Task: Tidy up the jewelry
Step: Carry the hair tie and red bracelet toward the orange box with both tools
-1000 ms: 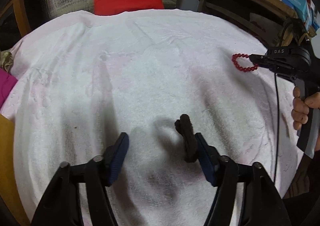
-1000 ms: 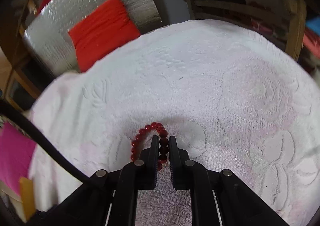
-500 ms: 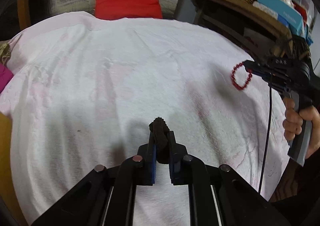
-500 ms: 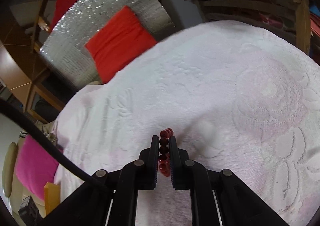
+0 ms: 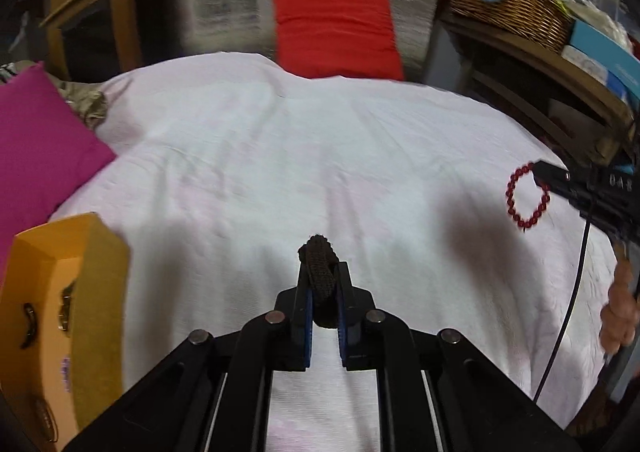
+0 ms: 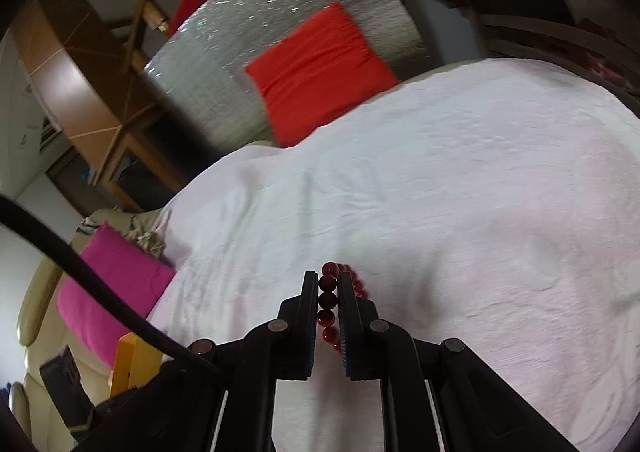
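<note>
Left tongs (image 5: 323, 284) clamped on dark woven band (image 5: 319, 272); right tongs (image 6: 327, 292) clamped on red bead bracelet (image 6: 326, 306), above white cloth (image 5: 280, 155).

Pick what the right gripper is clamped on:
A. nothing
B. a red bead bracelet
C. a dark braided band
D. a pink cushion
B: the right gripper is closed on the red bead bracelet, with beads lined up between its jaws.

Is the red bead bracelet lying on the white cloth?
No: the left wrist view shows the bracelet hanging from the closed right gripper, clear of the cloth.
</note>
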Demonstrator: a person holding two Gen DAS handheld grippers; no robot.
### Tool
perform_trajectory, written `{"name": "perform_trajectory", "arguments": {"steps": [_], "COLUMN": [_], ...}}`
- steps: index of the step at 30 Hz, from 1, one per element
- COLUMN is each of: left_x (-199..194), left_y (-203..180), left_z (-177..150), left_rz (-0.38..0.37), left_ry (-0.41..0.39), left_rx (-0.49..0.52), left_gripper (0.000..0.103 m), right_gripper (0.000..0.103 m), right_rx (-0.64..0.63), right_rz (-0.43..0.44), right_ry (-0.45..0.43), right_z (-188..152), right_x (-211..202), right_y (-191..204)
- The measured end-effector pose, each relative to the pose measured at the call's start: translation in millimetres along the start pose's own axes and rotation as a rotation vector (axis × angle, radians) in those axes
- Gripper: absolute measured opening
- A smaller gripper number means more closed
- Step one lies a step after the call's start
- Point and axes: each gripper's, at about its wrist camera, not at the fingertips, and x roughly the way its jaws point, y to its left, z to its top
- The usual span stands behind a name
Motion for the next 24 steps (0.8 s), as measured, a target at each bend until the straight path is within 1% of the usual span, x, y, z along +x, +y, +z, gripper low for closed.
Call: {"name": "perform_trajectory", "arguments": {"steps": [2,5,9,12,16,21,24], "left_x": [-2.9,-0.8,1.8,-4.6,-15.5,-28.1,-34.7], "left_y": [2.8,4.1,11.9,17.0,26.9,43.2,51.8], "left_z": [1.5,3.5,5.0,4.5,4.0,4.9,5.7], "left_rz": [0.046,0.085,0.117,0.145,0.157,0.189,0.193], "left_ry": [-0.010,0.002,0.014,0.002,-0.021,-0.049,-0.064], "left_rx": [0.002,-0.003,-0.016,-0.010,-0.020,-0.040,-0.057], "left_gripper": [0.010,0.010,0.010,0.010,0.010,0.010,0.010], "right_gripper": [0.011,0.011,0.011,0.011,0.011,0.011,0.011], "right_rx": [-0.016,-0.038,-0.084,-0.092,-0.086,-0.056,-0.069], "right_rz": [0.004,0.004,-0.011,-0.023,-0.040,-0.038,-0.041], "right_ry": [0.002,0.010,0.006,0.006,0.004,-0.007,-0.004], "right_z": [-6.3,-16.4,-30.7,-42.5,-53.4,-61.2,-67.0], "right_x": [4.5,9.2,13.5,16.7,18.7,18.7,17.9], "right_y": [12.1,26.9,48.9,57.0,60.1,63.9,71.1]}}
